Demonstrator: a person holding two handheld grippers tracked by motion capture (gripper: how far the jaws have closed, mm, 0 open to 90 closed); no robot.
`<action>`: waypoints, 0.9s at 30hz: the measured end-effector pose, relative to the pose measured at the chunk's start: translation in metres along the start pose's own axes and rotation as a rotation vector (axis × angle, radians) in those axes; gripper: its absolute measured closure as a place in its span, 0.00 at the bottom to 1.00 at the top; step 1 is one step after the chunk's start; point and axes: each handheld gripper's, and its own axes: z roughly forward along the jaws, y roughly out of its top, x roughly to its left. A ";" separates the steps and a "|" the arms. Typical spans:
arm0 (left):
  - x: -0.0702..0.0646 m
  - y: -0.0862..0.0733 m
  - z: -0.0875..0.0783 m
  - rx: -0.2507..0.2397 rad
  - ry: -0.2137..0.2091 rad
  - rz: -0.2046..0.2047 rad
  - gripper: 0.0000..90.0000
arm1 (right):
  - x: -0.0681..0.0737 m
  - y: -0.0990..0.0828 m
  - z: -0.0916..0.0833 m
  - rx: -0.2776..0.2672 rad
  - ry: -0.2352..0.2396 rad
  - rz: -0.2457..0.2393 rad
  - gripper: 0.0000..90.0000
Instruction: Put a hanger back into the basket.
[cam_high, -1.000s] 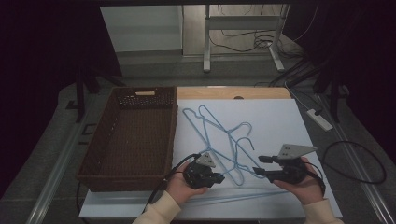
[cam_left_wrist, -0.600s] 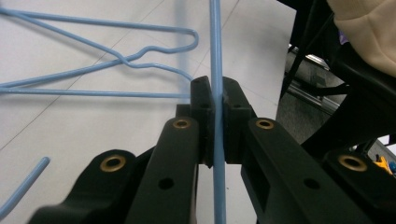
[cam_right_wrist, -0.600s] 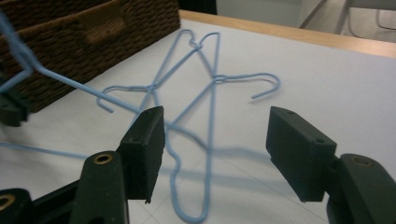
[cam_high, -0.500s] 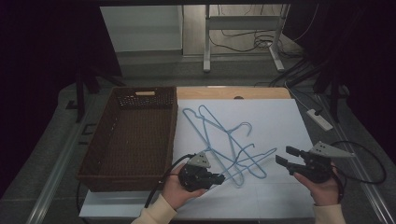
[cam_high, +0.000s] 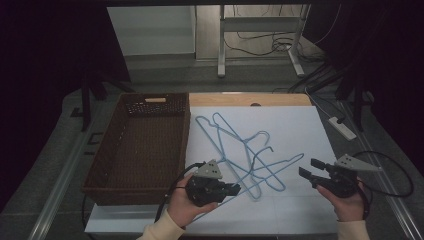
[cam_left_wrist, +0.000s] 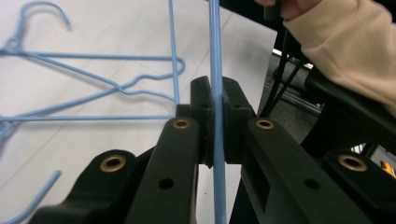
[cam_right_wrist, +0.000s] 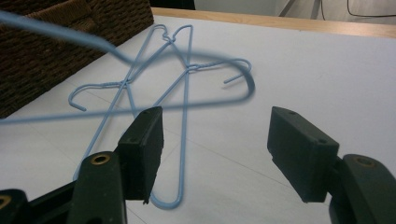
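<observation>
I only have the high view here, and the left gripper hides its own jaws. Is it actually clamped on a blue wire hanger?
Observer: Yes. In the left gripper view, the left gripper is shut on the held hanger; the wire runs straight between both pads.
Operator: And the right one, is anything in it?
Observer: No. The right gripper has jaws wide apart with nothing between them; they have just been opening.
Operator: What lies ahead of it?
Observer: Its view looks over the other hangers flat on the white table, with the wicker basket beyond.
</observation>
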 end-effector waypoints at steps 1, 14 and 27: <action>0.000 0.001 -0.004 -0.013 0.008 -0.002 0.95 | 0.000 0.000 0.000 -0.002 -0.003 0.000 0.41; 0.020 0.018 -0.066 -0.151 0.051 -0.045 0.95 | 0.005 -0.005 0.009 0.037 0.008 -0.016 0.41; 0.043 0.026 -0.126 -0.212 0.177 -0.055 0.95 | 0.007 -0.008 0.011 0.039 -0.003 -0.047 0.41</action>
